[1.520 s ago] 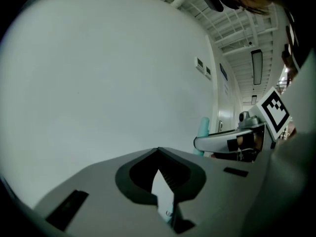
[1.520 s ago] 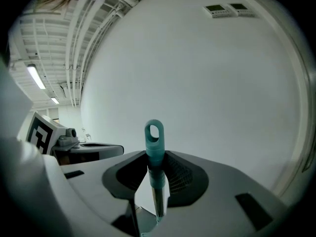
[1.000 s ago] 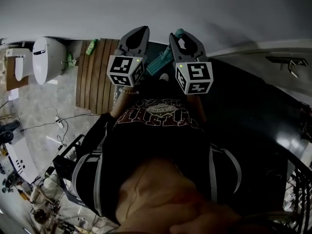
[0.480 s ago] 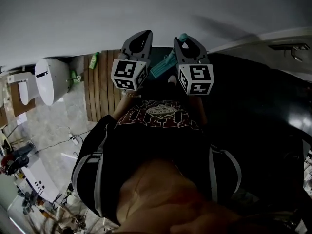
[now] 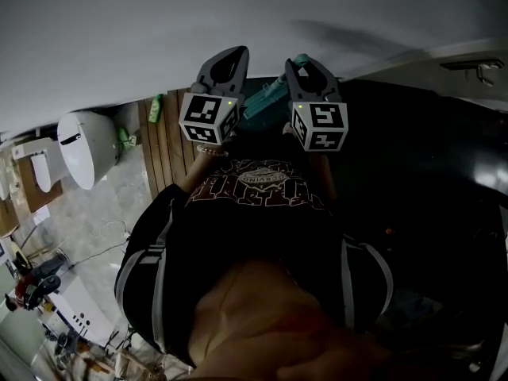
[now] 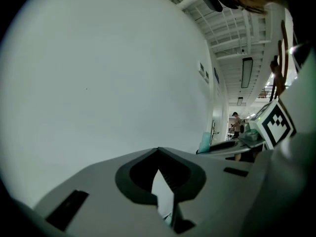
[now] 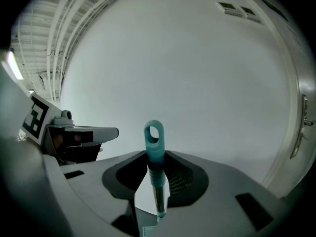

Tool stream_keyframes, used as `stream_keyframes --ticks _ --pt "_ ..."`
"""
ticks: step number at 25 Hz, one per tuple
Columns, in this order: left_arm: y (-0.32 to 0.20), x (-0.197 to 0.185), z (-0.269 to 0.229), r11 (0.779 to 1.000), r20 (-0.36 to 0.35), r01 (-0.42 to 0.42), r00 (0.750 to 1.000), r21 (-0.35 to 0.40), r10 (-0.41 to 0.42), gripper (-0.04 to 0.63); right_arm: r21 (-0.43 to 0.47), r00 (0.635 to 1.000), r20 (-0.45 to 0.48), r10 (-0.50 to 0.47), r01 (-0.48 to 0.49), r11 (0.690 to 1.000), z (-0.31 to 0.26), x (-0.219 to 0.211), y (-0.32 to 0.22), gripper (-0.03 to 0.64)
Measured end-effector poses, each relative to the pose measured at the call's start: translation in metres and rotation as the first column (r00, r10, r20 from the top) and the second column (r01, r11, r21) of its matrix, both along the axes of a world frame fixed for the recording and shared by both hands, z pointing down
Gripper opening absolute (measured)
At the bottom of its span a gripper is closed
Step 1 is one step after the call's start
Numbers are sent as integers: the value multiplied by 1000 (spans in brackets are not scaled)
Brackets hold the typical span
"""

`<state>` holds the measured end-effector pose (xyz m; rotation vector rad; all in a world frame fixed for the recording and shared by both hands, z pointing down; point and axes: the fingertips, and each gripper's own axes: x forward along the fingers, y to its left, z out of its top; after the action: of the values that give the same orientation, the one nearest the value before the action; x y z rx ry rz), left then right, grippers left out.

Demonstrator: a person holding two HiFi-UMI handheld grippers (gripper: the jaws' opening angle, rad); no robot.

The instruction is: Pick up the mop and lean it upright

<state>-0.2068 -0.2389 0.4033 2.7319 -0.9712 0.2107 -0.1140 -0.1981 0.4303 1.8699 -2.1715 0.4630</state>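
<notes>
The mop's teal handle end (image 7: 153,137), with its hanging loop, sticks up between the jaws of my right gripper (image 7: 157,154), which is shut on the shaft just below it. In the head view the same teal tip (image 5: 299,59) shows above the right gripper (image 5: 305,68), and a thicker teal part of the mop (image 5: 264,101) runs down-left between the two grippers. My left gripper (image 5: 228,56) is held beside it, close to the white wall (image 5: 159,30). Its jaws (image 6: 159,154) meet at the tips with nothing in them. The mop's head is hidden.
A white toilet (image 5: 86,145) stands at the left. A wooden slatted board (image 5: 167,133) and a green bottle (image 5: 154,108) lie between it and me. Dark flooring (image 5: 413,173) spreads to the right. Cables and clutter (image 5: 40,276) sit at the lower left. A door handle (image 7: 304,112) shows at far right.
Both grippers, with the mop, have drifted slightly right and nearer the wall. The toilet and slatted board have slid right and down in the head view as the view swung left.
</notes>
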Motion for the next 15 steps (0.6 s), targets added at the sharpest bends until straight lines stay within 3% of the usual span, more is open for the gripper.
stream_keyframes --ticks 15 --pt "-24 -40 6 999 3 -30 1000 -13 30 38 -52 999 -11 38 -39 998 29 -35 -35 120"
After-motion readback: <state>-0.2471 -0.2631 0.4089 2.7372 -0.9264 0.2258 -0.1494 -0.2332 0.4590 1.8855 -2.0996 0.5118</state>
